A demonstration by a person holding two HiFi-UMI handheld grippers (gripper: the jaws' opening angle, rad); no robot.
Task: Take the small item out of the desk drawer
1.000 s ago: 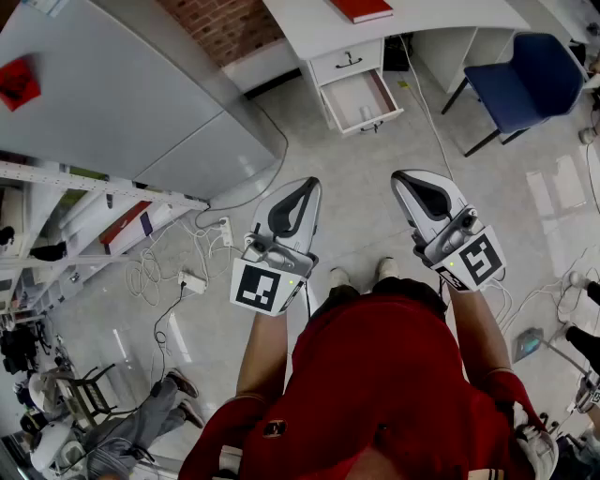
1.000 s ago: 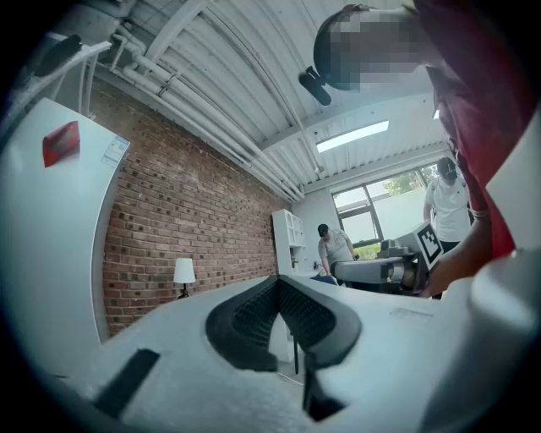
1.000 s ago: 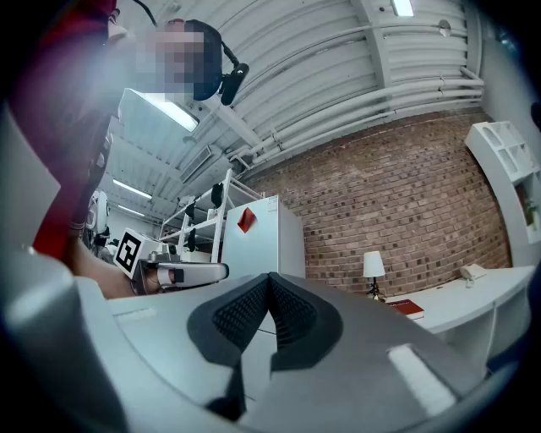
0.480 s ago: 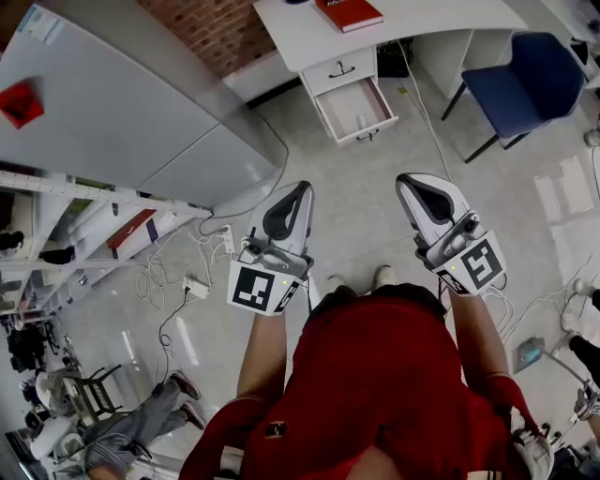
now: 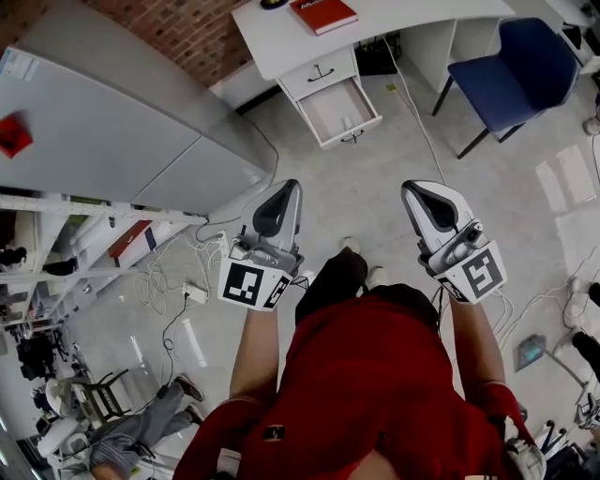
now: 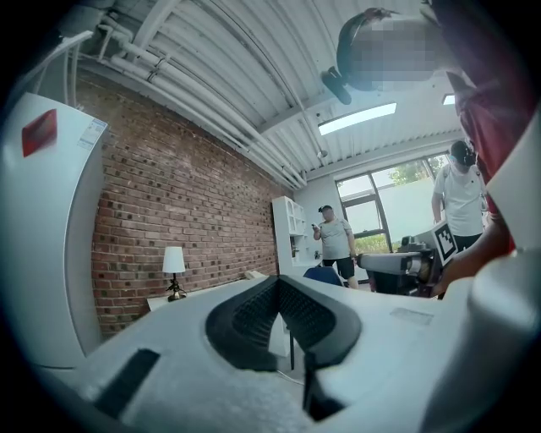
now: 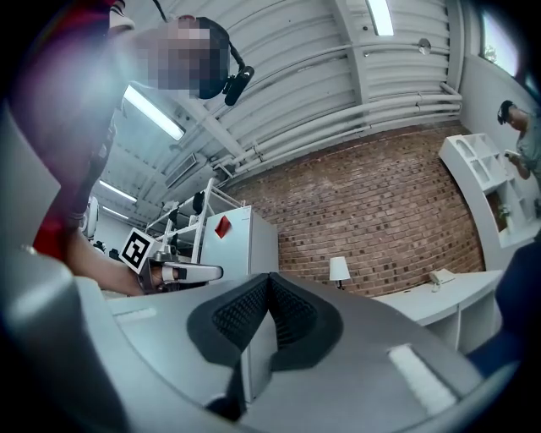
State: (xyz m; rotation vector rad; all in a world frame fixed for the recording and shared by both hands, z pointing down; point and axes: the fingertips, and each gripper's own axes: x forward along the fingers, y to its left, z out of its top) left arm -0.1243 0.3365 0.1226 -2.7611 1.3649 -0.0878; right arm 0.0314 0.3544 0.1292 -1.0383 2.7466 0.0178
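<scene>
Desk (image 5: 394, 23) nearer | drawer (image 5: 323, 105) open | chair (image 5: 520, 61) beside | left gripper (image 5: 283, 190), right gripper (image 5: 420, 192) jaws pressed together

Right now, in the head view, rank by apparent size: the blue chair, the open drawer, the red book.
1. blue chair
2. open drawer
3. red book, at the frame's top edge

White desk (image 5: 272, 42), red book (image 5: 322, 13) lying on top, pale floor (image 5: 375, 178), blue chair (image 5: 530, 52), loose cables (image 5: 155, 281)
</scene>
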